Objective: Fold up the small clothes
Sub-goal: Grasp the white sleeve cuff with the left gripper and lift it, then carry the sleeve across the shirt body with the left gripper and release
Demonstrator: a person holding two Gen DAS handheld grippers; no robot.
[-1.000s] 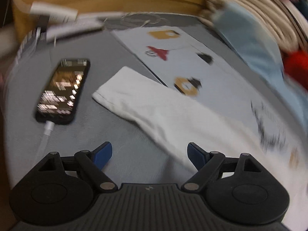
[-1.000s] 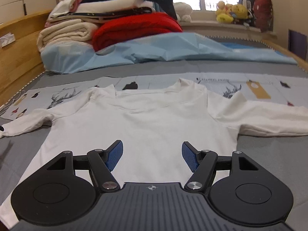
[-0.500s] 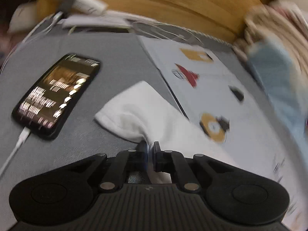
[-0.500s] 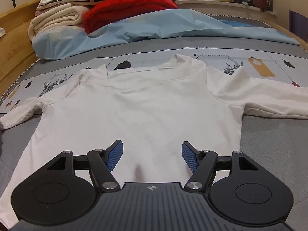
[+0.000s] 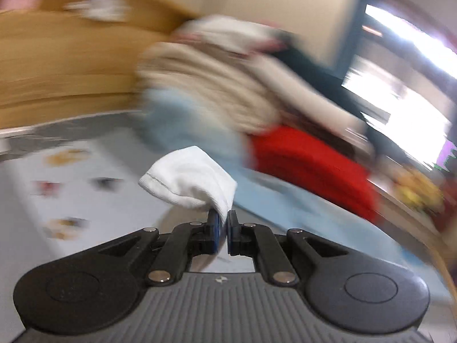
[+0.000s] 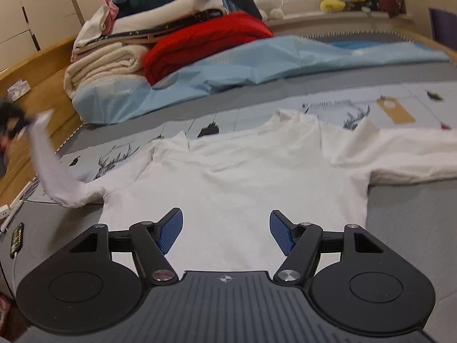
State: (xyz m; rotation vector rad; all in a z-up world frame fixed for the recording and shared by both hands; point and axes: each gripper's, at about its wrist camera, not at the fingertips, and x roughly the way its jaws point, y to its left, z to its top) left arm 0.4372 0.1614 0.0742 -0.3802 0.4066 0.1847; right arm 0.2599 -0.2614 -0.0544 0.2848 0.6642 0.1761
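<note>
We note a grey bed point(image 6: 414, 214): white shirt point(image 6: 234, 188) spread flat, printed sheet point(image 6: 400, 100) under its collar, light-blue quilt point(image 6: 257, 65) behind, phone point(image 6: 16, 238) at left edge.

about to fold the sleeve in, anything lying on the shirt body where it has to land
Nothing visible. The left tongs hold the sleeve cuff lifted, and the shirt body lies bare; the open right tongs hover over its lower part.
</note>
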